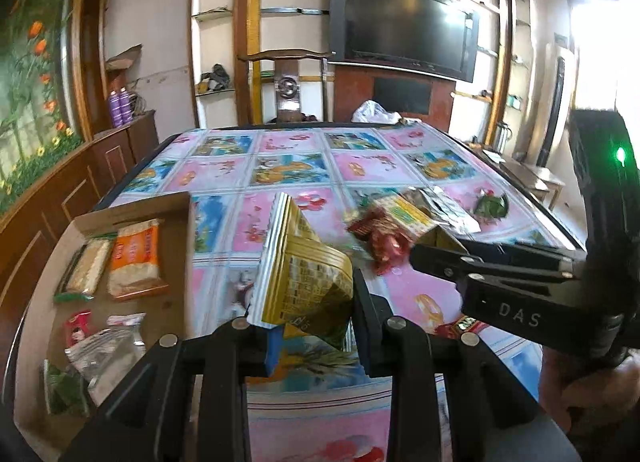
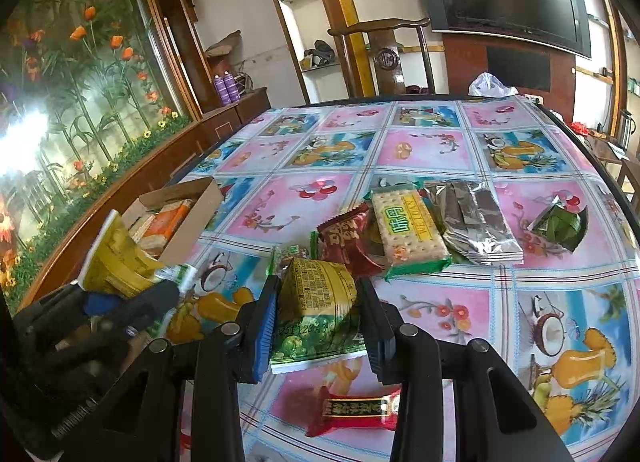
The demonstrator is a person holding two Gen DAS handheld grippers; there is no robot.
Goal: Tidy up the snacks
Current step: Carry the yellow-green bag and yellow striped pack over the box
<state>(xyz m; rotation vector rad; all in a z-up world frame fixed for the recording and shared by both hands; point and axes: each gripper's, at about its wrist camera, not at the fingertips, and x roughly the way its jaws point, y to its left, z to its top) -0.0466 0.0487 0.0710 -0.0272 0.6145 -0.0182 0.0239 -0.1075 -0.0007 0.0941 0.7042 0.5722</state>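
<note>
**Both hand-held grippers pinch yellow-green snack packets over the patterned surface**

Left wrist view: the left hand-held gripper (image 1: 310, 326) is pinched on a yellow packet (image 1: 304, 262), which stands up between its fingers above the surface (image 1: 280, 166) with its crimped edge pointing away. To the left sits a cardboard box (image 1: 132, 210) holding an orange-labelled cracker pack (image 1: 134, 258), a paler cracker pack beside it, and a few small wrapped sweets nearer the camera. The right hand-held gripper (image 1: 424, 250) comes in from the right edge, reaching toward a blurred heap of snacks (image 1: 396, 226).

Right wrist view: the right hand-held gripper (image 2: 316, 322) is closed on a yellow-and-green packet (image 2: 316, 302), whose lower edge lies on the surface (image 2: 420, 150). Just beyond it lie a dark red packet (image 2: 352, 238), a green-edged cracker pack (image 2: 408, 230), a silver foil pack (image 2: 472, 222) and, farther right, a small green wrapped piece (image 2: 560, 226). A red candy bar (image 2: 356, 410) lies near the camera. At left, the left hand-held gripper (image 2: 120, 298) holds its yellow packet (image 2: 116, 258) close to the cardboard box (image 2: 188, 218).
</note>
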